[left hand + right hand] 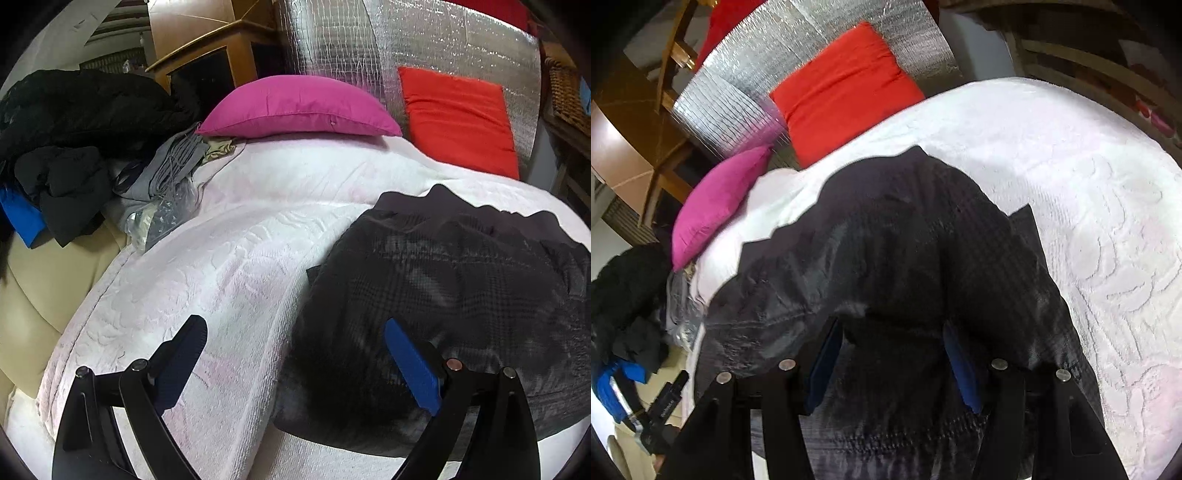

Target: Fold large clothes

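At the bottom of the left wrist view, the left gripper [295,354] stands wide open with nothing between its blue pads, one finger over the white bedspread [229,258], the other over the dark checked garment [461,288]. In the right wrist view, the right gripper [892,363] is about half open, a bunched fold of the garment [894,258] rising between its fingers; whether the pads actually press on the cloth cannot be told.

The garment lies in the lower right of the left view, its long axis running from the bottom edge up toward the red cushion [458,118]. Its far edge is wavy, its near edge blurred. The cloth is dark grey with a fine plaid and a slight sheen, wrinkled across the middle.

Open bedspread stretches to the garment's left and beyond it. Farther back, a magenta pillow [299,107] rests by a silver foil panel [443,48]; a heap of dark clothes [74,140] fills the upper left.
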Demonstrator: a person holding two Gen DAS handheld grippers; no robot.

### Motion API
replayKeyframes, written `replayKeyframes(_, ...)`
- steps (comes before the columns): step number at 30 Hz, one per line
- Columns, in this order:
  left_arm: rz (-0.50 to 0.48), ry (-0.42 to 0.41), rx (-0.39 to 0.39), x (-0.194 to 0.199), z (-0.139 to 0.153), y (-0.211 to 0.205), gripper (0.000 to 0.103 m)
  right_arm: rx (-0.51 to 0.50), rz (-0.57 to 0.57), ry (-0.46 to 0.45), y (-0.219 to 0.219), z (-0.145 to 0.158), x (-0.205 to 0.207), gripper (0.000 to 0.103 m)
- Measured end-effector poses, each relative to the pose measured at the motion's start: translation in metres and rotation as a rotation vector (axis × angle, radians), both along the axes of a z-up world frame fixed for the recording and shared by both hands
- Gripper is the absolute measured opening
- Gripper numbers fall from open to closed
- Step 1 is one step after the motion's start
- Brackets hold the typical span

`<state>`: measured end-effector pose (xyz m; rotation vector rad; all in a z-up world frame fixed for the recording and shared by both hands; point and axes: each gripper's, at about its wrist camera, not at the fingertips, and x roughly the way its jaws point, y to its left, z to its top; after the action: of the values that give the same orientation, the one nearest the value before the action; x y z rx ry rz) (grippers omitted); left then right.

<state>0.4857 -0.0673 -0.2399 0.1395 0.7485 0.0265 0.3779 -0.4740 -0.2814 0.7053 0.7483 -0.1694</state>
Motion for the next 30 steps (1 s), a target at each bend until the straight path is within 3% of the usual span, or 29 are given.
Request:
replayKeyframes(12,-0.039,-0.032,0.010,0.002,0.004,-0.001,0.097,0.018,-0.007,-0.107,-0.023,0.026,-0.022,0.065)
replayKeyframes(17,-0.092,-0.016,-0.008,0.009,0.005,-0.003,0.097,0.007,-0.010,-0.103,-0.036,0.025,-0.028,0.074)
replayKeyframes(20,-0.151,0.015,-0.071,0.018,0.007,0.004,0.097,-0.005,-0.021,-0.093,-0.049,0.024,-0.036,0.075)
replayKeyframes(24,-0.251,0.092,-0.239,0.035,0.006,0.019,0.097,0.028,-0.040,-0.096,-0.075,0.018,-0.048,0.081)
replayKeyframes(30,-0.259,0.225,-0.366,0.058,-0.016,0.035,0.097,0.124,-0.043,-0.080,-0.106,-0.003,-0.053,0.082)
